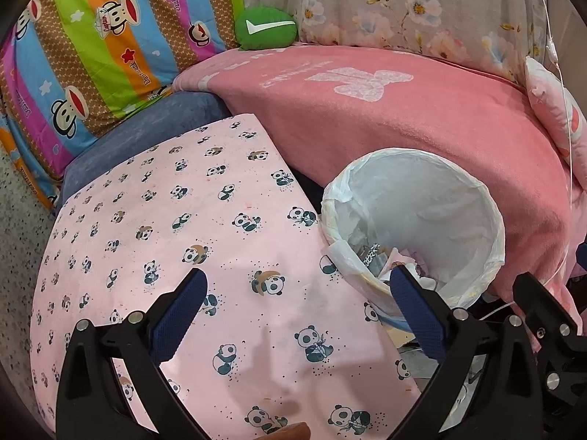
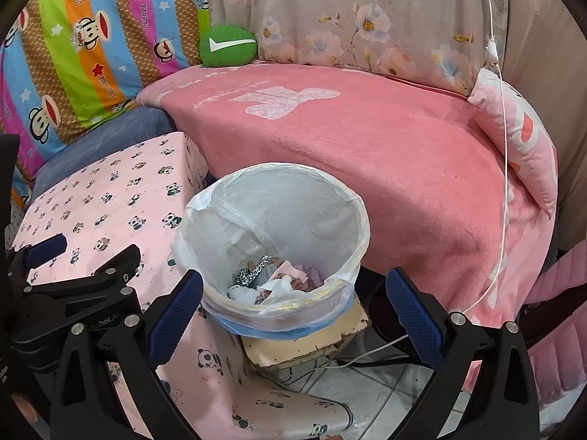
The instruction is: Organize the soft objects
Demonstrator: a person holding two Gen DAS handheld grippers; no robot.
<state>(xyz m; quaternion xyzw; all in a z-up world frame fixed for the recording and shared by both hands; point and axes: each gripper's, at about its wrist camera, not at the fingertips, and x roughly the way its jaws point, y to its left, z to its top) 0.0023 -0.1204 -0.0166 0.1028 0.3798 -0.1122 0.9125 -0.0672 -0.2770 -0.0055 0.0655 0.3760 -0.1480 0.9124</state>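
Observation:
A round green cushion (image 1: 266, 27) (image 2: 227, 46) with a white tick lies at the back of the sofa, between a striped monkey-print pillow (image 1: 91, 47) (image 2: 80, 40) and a floral pillow (image 1: 403, 3) (image 2: 359, 22). A small pink pillow (image 1: 554, 117) (image 2: 521, 135) leans at the right end. My left gripper (image 1: 297, 286) is open and holds nothing, above the panda-print cloth (image 1: 205, 227). My right gripper (image 2: 293, 293) is open and holds nothing, just in front of a lined bin (image 2: 330, 198) that has fabric scraps (image 2: 271, 278) at its bottom.
A pink blanket (image 1: 403, 117) (image 2: 348, 146) covers the sofa seat. The bin (image 1: 488, 201) stands on a worn box (image 2: 304, 344) between the panda-cloth table (image 2: 110, 198) and the sofa. A white cable (image 2: 502, 146) hangs at the right. Tiled floor (image 2: 367, 392) lies below.

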